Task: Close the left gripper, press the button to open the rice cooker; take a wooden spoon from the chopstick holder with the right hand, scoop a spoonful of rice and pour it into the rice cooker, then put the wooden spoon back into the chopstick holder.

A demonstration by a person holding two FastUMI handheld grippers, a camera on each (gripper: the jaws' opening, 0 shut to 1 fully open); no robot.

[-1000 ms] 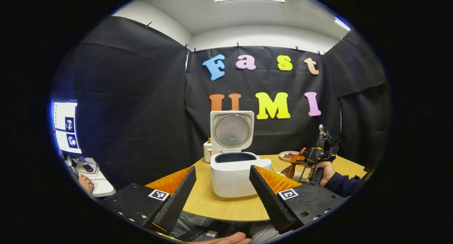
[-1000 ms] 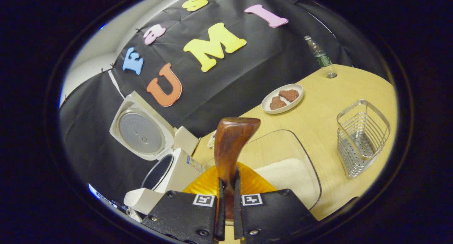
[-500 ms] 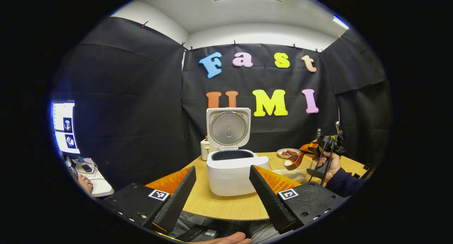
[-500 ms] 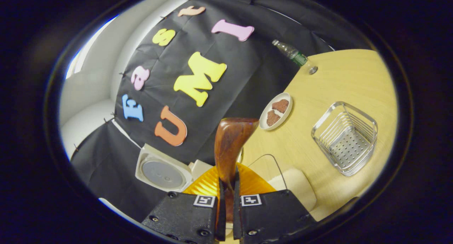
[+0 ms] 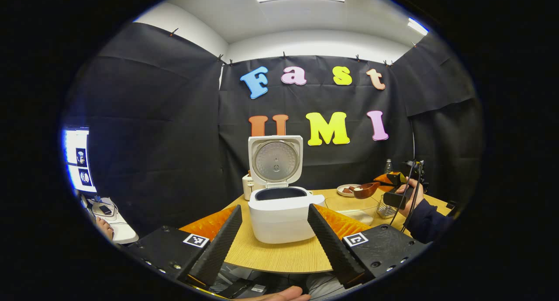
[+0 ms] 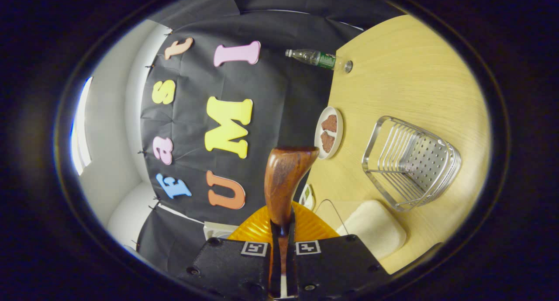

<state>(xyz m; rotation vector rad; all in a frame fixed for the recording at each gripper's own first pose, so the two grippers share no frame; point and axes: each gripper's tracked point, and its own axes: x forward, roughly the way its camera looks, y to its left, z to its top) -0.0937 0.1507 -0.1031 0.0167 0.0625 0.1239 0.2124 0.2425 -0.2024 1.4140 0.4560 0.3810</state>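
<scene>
Since a second ago the right gripper (image 5: 395, 178), held by a hand in a dark sleeve, has lifted the brown wooden spoon (image 5: 366, 190) out of the clear container of white rice (image 5: 356, 213) and levelled it; the bowl now carries a small white heap and hangs over the container, well to the right of the white rice cooker (image 5: 281, 213). In the right gripper view the scene has rolled strongly over that second, consistent with the wrist turning to bring the spoon (image 6: 284, 183) flat; its fingers pinch the spoon's handle tightly between them. Judgement: scooping is done, and the carry across to the cooker's open pot comes next; the load looks loose, so tilt or jerk risks spilling. The cooker's lid (image 5: 275, 161) stands fully upright, dark pot mouth exposed, so the button step is finished. The left gripper (image 5: 273, 231) has hardly shifted; its fingers are spread wide with nothing between them, framing the cooker from the near edge of the light wooden table (image 5: 279, 257). The silver wire chopstick holder (image 6: 410, 161) sits empty on the table beside the rice container. Writing: the green-labelled plastic bottle (image 6: 316, 58) is too small to read; the square coded markers on the gripper bodies carry no letters.
</scene>
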